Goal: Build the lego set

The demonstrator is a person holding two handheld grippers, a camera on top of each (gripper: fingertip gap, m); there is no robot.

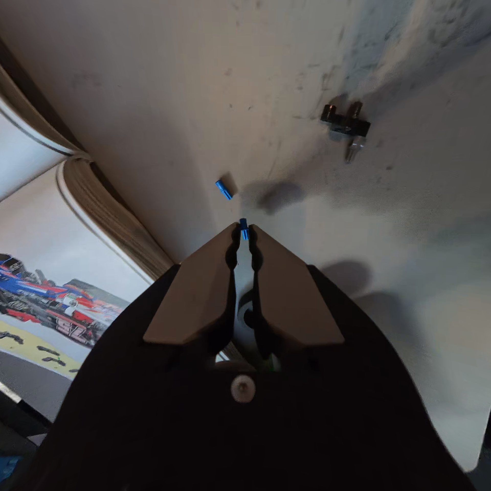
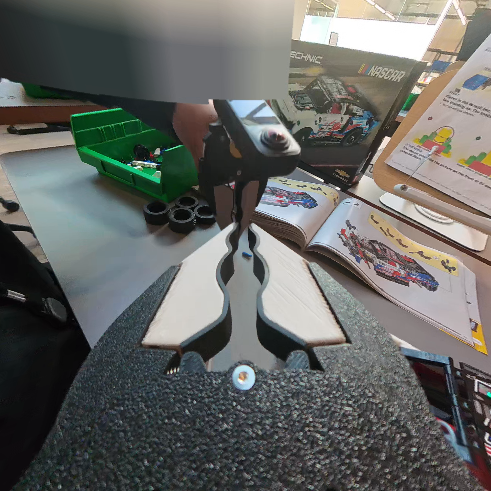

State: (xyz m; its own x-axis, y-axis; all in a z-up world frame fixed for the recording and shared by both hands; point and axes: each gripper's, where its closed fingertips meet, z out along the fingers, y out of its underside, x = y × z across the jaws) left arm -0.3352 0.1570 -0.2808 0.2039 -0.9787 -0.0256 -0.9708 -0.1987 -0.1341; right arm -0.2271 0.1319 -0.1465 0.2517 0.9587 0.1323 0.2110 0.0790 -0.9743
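My left gripper [image 1: 244, 228] is shut on a small blue pin [image 1: 243, 229], pinched upright at the fingertips above the table. A second blue pin [image 1: 223, 190] lies on the table just beyond it and also shows in the right wrist view [image 2: 247, 254]. A small black sub-assembly [image 1: 345, 123] with a grey peg lies farther right. My right gripper [image 2: 242, 225] is empty, its jaws a narrow gap apart. The left gripper [image 2: 233, 204] hangs point-down right behind its tips, held by a hand.
An open instruction book [image 2: 345, 239] lies to the right and also shows in the left wrist view [image 1: 79, 239]. A green parts bin [image 2: 132, 148], several black tyres [image 2: 180, 212], the set's box [image 2: 345, 106], a sheet on a stand [image 2: 438, 132] and a part-built model [image 2: 465, 398] surround the table. The gap from one gripper's tips to the other's is roughly 15 centimeters. The part-built model [image 2: 465, 398] is closer to my right gripper, around 20 centimeters from its tips; the left tips are 30 centimeters off.
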